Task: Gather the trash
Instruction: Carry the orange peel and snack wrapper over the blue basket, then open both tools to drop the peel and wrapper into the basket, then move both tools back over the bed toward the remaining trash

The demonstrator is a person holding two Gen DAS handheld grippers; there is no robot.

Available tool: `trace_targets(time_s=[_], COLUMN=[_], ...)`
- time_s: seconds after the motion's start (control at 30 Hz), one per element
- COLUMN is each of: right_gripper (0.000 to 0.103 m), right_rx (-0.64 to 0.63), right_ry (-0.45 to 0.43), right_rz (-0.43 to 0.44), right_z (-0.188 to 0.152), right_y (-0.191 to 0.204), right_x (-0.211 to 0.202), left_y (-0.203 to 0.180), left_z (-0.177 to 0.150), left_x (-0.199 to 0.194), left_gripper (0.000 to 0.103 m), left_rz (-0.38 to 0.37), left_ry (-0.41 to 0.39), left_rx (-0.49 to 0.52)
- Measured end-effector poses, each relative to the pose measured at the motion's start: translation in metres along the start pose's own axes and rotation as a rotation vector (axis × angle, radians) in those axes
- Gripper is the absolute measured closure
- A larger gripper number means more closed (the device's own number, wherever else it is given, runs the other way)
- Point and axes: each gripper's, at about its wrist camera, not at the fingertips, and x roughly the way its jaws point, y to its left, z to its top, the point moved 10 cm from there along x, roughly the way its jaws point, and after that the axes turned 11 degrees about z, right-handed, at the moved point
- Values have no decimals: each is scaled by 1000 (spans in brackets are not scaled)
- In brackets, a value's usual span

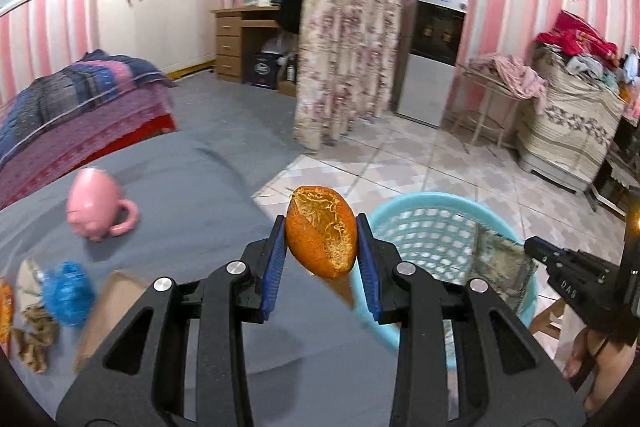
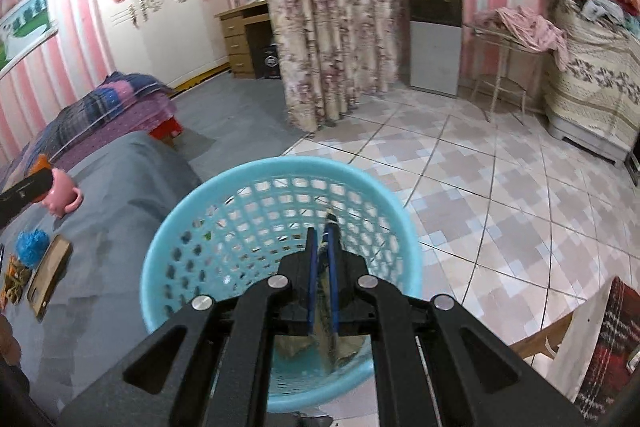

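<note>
An orange peel (image 1: 322,233) is pinched between the blue pads of the left hand-held gripper (image 1: 322,255), its pale, stringy inner side turned toward the camera. The peel is held above the edge of the grey-covered surface (image 1: 192,179), just beside the light blue basket (image 1: 424,227), which stands on the tiled floor (image 1: 440,155).

The right hand-held gripper (image 2: 325,247) is pressed together on a crumpled greenish-brown wrapper (image 2: 332,343), which hangs down from between the pads inside the basket (image 2: 168,247). In the left wrist view the same wrapper (image 1: 504,263) is seen over the basket's right side, with the black body of the right hand-held gripper beside it.

On the grey surface, a pink mug (image 1: 98,205) is seen lying tilted, handle to the right. Nearer the left edge, a crumpled blue ball (image 1: 68,291), some brown paper scraps (image 1: 34,343), a pale scrap (image 1: 28,281) and a flat brown case (image 1: 108,315) are laid close together. A second orange piece (image 1: 5,311) is cut off by the left border.

A floral curtain (image 1: 344,55) is hung behind the basket.
</note>
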Motion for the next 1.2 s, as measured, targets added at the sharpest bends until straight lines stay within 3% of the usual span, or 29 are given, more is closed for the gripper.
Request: trace_targets(time_s=[0.17,0.3,0.43,0.63,0.7,0.77,0.9,1.03,1.07,1.13,1.17,1.2], right_gripper=[100,101,100,100,99,99,99,99,96,66,41,36], right_rx=[49,44,20,17,28,58,82,70,63,57,55,46], right_ry=[-19,-22,-25,-33,-34,-39,-44,-42,-41,-43,-51,-71], right_rz=[-6,-12,-35,-75,-90,-99,-102,-87,-76,-56,-43,-21], right_z=[0,0,-1,-1,-2,-3,-3,-2,-1,1,2,5], right_y=[-20,-20,-17,-18,-21,-28,-33,-26,-21,-13,-8,2], right_x=[1,3,2,1,0,-1,-4,-3,-1,1,0,0], left_y=[-37,-59,-71,-86,-93,-96,-89,-57,-48,-27,-17,-7], left_z=[-1,-19,-36,-40,-41,-40,-36,-29,-27,-24,-22,-20], left_x=[20,37,55,67,69,67,65,61,59,54,51,47], left_gripper=[70,70,70,69,59,40,29,19,17,15,15,14], left_rz=[-46,-67,-46,-84,-80,-74,-43,2,11,41,54,65], left_ry=[22,43,75,98,96,79,59,54,54,55,51,45], left_rx=[17,56,124,146,168,178,187,121,100,61,46,36])
